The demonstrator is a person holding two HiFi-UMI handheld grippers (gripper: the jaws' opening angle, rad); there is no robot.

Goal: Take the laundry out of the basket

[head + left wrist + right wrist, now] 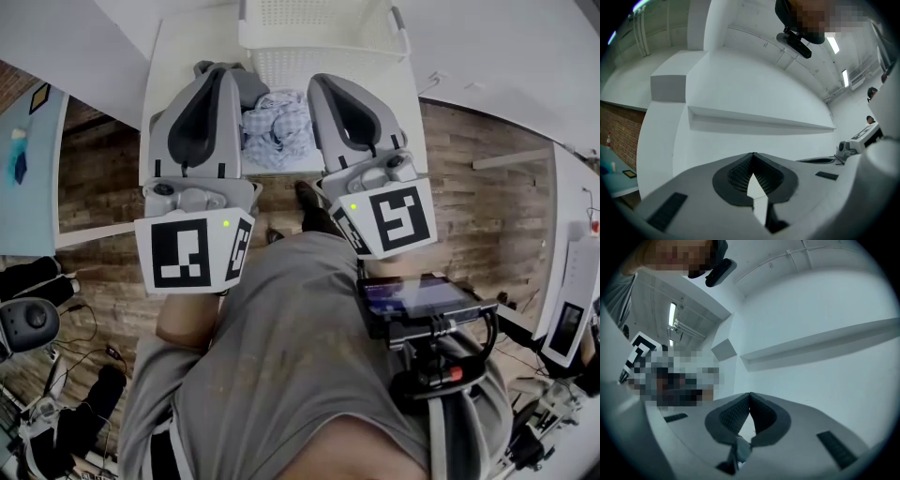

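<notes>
White desk (178, 47) over a brick-patterned floor sets the scene, with plain white walls filling both gripper views.

The left gripper (753, 154) is clenched, its ridged pads meeting at the tips with nothing between them. The right gripper (749, 394) is likewise closed tip to tip and carries nothing.

In the head view both are held level, side by side over the near edge of the desk. Between them lies a crumpled blue-checked cloth (277, 127), and a grey garment (246, 84) sits just behind it, beside the left gripper. Both pieces rest on the desk, just in front of the white perforated basket (323, 37) and outside it.

Judging from this, the task looks nearly or fully done: the laundry in sight is already out. Only part of the basket's inside shows, and that part looks bare; whether anything is left deeper in cannot be told.
</notes>
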